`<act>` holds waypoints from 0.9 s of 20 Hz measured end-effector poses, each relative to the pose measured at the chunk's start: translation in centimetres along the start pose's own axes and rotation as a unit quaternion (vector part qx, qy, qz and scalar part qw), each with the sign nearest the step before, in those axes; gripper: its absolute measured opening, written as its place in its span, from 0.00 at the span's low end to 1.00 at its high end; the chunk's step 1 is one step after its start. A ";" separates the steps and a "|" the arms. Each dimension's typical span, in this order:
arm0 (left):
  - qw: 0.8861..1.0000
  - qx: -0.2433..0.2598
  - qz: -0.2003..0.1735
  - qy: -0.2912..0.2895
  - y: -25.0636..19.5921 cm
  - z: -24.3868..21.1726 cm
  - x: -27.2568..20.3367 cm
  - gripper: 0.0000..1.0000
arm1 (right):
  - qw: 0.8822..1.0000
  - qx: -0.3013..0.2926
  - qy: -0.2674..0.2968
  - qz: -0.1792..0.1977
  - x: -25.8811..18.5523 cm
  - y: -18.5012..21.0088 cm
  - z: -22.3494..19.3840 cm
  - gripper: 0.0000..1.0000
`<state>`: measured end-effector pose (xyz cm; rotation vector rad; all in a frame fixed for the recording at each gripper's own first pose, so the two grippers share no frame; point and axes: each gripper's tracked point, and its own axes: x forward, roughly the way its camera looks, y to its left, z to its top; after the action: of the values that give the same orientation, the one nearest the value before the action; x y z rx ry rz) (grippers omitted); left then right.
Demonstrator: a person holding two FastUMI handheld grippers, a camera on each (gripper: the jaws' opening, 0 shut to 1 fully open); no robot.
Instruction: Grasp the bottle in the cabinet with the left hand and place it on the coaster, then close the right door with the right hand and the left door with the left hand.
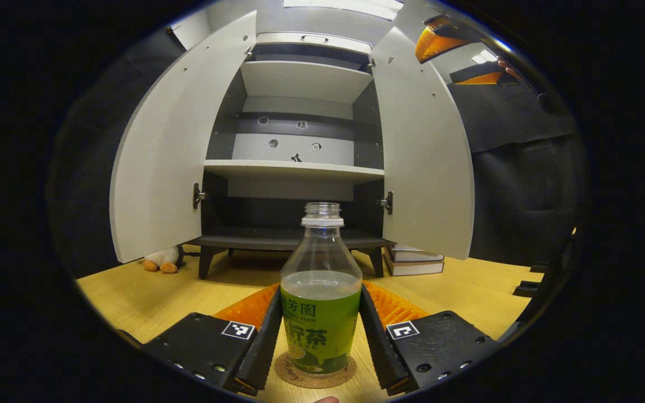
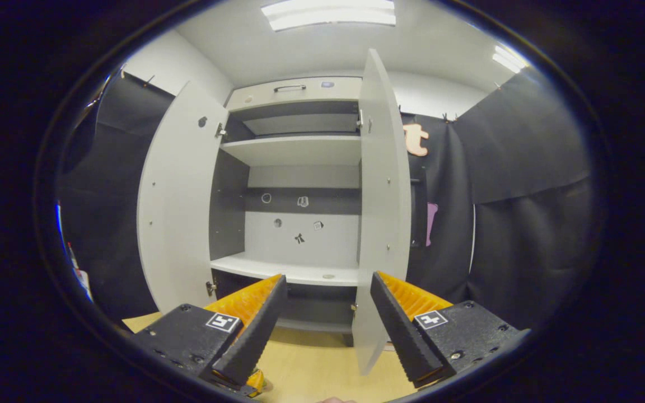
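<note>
The bottle (image 1: 321, 291), part full of liquid, stands upright on the coaster (image 1: 315, 374) between my left gripper (image 1: 321, 330) fingers, which clasp its sides. My right gripper (image 2: 327, 313) gapes, holding nothing, before the cabinet (image 2: 300, 184) with bare shelves.

Plush penguin (image 1: 161, 260) under the left door, stacked books (image 1: 414, 262) on wooden table (image 1: 468, 285).

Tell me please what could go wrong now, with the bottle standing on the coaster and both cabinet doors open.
1. The uncapped clear plastic bottle with the green label holds liquid; the left gripper has a finger close on each side, so a crooked withdrawal may tip and spill it.
2. It covers most of the small round cork coaster, so a nudge could push it off.
3. The right gripper is near the right white door's edge and may knock it.
</note>
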<state>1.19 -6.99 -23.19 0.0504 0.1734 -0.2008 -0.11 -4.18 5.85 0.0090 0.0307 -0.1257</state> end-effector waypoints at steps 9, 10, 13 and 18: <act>1.000 -0.001 -0.013 0.001 0.1 -0.1 -0.9 0.77 | 1.000 0.013 0.007 0.012 0.1 0.7 -0.6 0.98; 1.000 -0.003 -0.013 0.001 0.2 0.1 -1.0 0.81 | 1.000 0.013 0.006 0.011 0.1 0.7 -0.6 0.99; 1.000 -0.002 -0.024 -0.001 -0.3 1.0 -1.4 0.88 | 1.000 0.016 0.006 0.012 -0.1 0.6 -0.5 0.98; 0.999 -0.004 -0.042 -0.032 -1.0 4.5 -2.1 0.89 | 1.000 0.025 -0.002 0.010 -0.4 0.4 -0.1 0.98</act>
<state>-0.30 -7.90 -18.45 0.0287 0.1124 -0.2842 -0.45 -3.77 5.73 0.0595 0.0240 -0.1060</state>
